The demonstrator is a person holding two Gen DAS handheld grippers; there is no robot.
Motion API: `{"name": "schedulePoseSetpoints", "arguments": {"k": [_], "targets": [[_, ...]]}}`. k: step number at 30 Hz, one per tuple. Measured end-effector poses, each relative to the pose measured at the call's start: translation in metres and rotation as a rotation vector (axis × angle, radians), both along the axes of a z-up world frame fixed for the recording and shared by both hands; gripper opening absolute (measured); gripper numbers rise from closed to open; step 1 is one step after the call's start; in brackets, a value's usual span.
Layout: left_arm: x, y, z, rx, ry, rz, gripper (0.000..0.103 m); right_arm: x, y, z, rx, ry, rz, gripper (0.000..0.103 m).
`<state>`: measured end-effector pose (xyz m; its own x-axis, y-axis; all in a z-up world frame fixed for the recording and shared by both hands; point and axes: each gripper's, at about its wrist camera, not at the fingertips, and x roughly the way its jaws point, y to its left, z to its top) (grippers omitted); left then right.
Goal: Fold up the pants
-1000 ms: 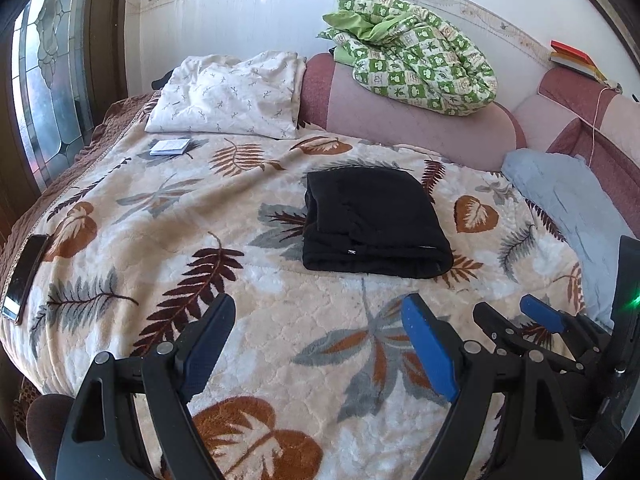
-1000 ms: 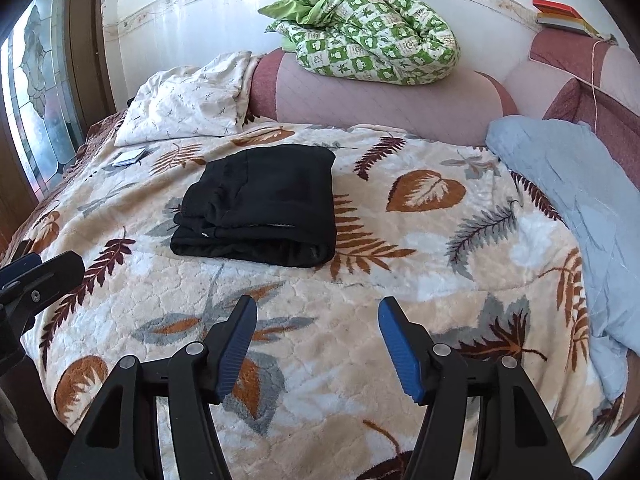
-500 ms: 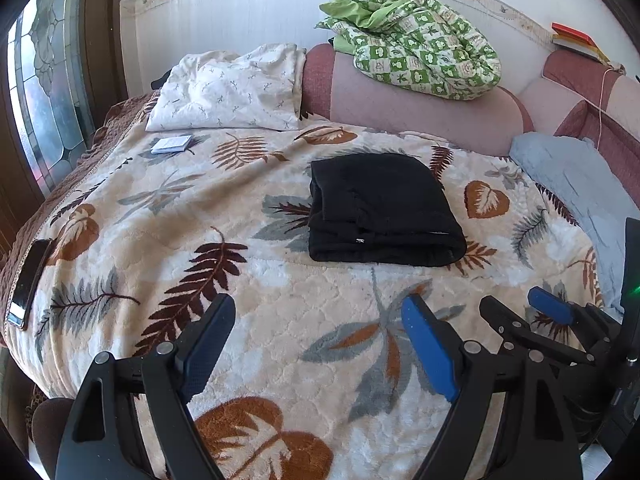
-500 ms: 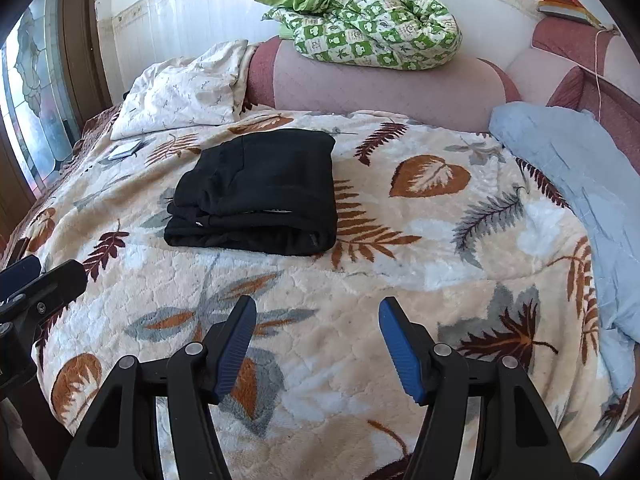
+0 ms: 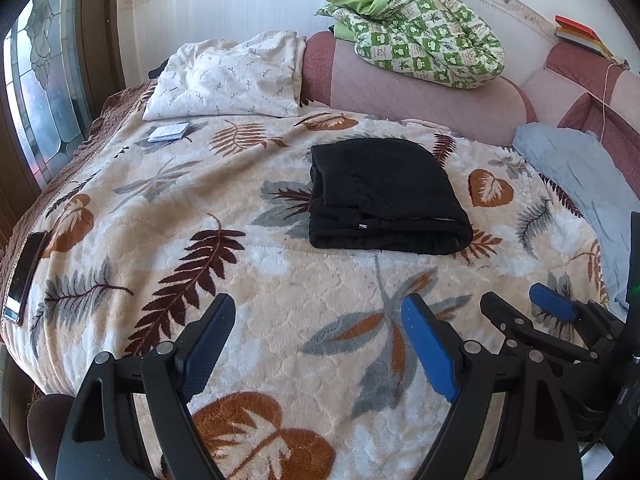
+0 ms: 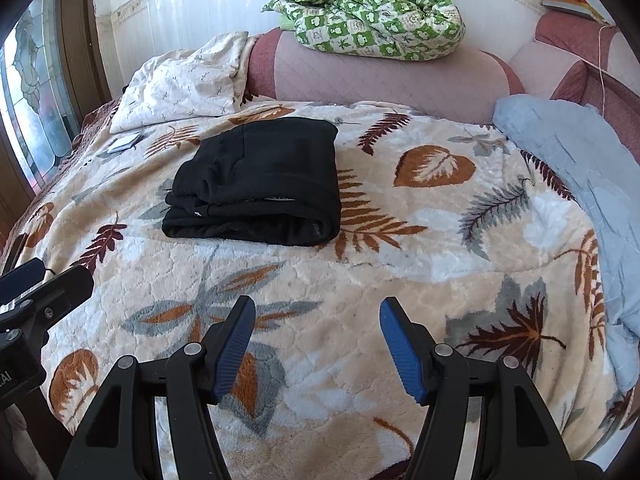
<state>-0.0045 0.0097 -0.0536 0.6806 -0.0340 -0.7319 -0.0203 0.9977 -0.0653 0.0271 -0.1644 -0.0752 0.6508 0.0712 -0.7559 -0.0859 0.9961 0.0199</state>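
Observation:
The black pants (image 5: 384,196) lie folded into a compact rectangle on the leaf-patterned blanket (image 5: 240,288), near the middle of the bed; they also show in the right wrist view (image 6: 260,184). My left gripper (image 5: 316,320) is open and empty, held above the blanket in front of the pants. My right gripper (image 6: 316,320) is open and empty too, well short of the pants. The right gripper also shows at the lower right of the left wrist view (image 5: 532,304).
A white pillow (image 5: 228,76) and a small booklet (image 5: 168,133) lie at the back left. A green checked quilt (image 5: 416,28) sits on the pink headboard (image 5: 400,84). A light blue cloth (image 5: 580,176) lies on the right. A phone (image 5: 24,276) rests at the left edge.
Both grippers have drawn back slightly from the pants and tilted a little; the pants lie unmoved. Both stay open.

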Motion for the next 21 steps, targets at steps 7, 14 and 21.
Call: {"name": "schedulePoseSetpoints", "arguments": {"k": [7, 14, 21], "targets": [[0.002, 0.0, -0.006, -0.001, 0.018, 0.0, 0.085, 0.0, 0.0, -0.005, 0.004, 0.011, -0.002, 0.071], [0.004, 0.001, -0.011, -0.001, 0.035, 0.0, 0.085, 0.002, 0.0, -0.011, 0.009, 0.026, 0.002, 0.071], [0.005, 0.001, -0.014, -0.001, 0.042, 0.0, 0.085, 0.003, -0.001, -0.016, 0.014, 0.041, -0.001, 0.071]]}}
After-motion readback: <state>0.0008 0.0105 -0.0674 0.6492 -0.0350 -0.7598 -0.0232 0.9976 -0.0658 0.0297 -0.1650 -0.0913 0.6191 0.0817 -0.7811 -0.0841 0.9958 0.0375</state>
